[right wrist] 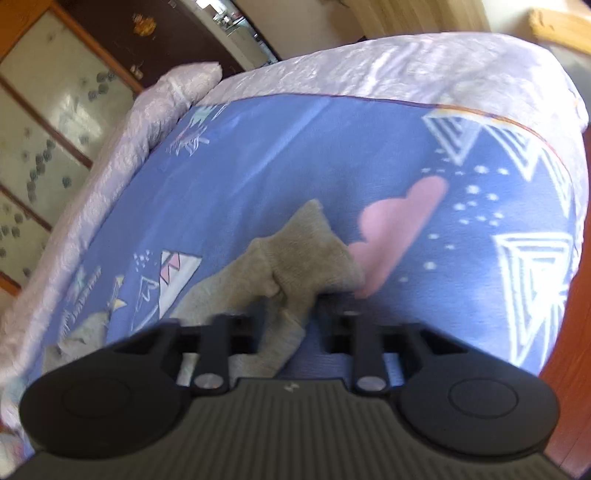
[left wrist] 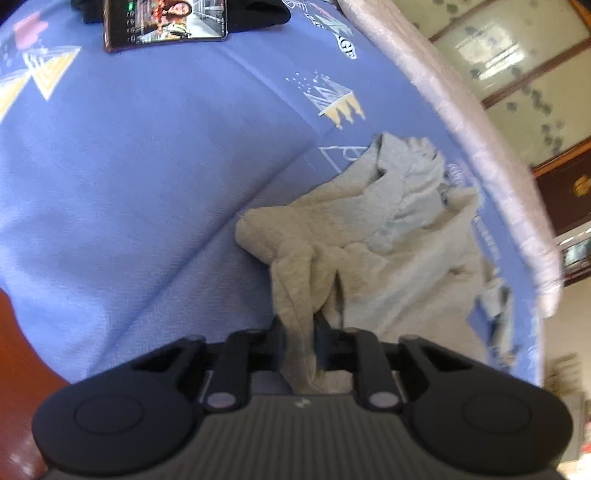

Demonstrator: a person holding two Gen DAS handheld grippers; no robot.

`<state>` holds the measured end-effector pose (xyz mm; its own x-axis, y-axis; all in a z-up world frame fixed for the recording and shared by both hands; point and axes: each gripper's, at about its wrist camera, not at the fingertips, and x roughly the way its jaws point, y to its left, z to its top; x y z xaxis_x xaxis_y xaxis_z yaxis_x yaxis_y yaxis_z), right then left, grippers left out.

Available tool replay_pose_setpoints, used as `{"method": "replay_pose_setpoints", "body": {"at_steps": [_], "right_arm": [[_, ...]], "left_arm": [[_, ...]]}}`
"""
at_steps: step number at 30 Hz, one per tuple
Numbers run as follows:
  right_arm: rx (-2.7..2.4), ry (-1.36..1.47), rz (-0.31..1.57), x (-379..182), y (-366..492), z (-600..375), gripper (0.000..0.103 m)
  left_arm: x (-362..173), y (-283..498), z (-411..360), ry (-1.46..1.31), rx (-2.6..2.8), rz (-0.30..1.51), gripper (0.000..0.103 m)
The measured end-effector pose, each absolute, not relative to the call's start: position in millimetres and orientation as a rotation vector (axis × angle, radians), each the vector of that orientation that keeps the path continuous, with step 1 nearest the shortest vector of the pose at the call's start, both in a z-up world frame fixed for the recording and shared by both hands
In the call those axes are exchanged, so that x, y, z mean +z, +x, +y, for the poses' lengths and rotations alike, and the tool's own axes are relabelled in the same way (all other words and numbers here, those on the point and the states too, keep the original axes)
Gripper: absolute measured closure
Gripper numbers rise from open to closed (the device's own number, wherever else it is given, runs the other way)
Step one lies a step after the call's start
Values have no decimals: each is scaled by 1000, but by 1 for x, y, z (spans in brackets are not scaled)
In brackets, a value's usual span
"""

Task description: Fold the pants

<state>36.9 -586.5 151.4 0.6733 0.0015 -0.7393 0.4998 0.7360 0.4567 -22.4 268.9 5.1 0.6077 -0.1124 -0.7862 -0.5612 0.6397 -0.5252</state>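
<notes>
Grey-beige pants lie crumpled on a blue patterned blanket. My left gripper is shut on a bunched edge of the pants, and the cloth runs from it up and to the right. In the right wrist view, my right gripper is shut on another bunched part of the pants, which trail down to the left over the blanket. Both views are blurred.
A phone with a lit screen lies at the blanket's far edge beside a dark object. A pale quilted cover borders the blanket. A patterned glass cabinet stands beyond the bed. Red-brown floor shows at the edge.
</notes>
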Motion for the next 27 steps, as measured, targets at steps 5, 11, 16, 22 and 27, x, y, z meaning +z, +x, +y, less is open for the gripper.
{"method": "replay_pose_setpoints", "body": {"at_steps": [5,11,16,22,27], "right_arm": [[-417,532,648,188,19,-585,93],[-578,424,665,195,1,-615,88],[-764,462,682,185,-17,-636,66],[-756,540,549,220,-15,-637,66],[-167,587,697,222,69,-547,66]], "left_arm": [[23,-31,268,-806,319,896,91],[25,-36,260,-751,289,942,84],[31,-70,267,-693,291,960,56],[67,-45,296,-566,375,866,55],[88,79,276,-366,298,760,13]]}}
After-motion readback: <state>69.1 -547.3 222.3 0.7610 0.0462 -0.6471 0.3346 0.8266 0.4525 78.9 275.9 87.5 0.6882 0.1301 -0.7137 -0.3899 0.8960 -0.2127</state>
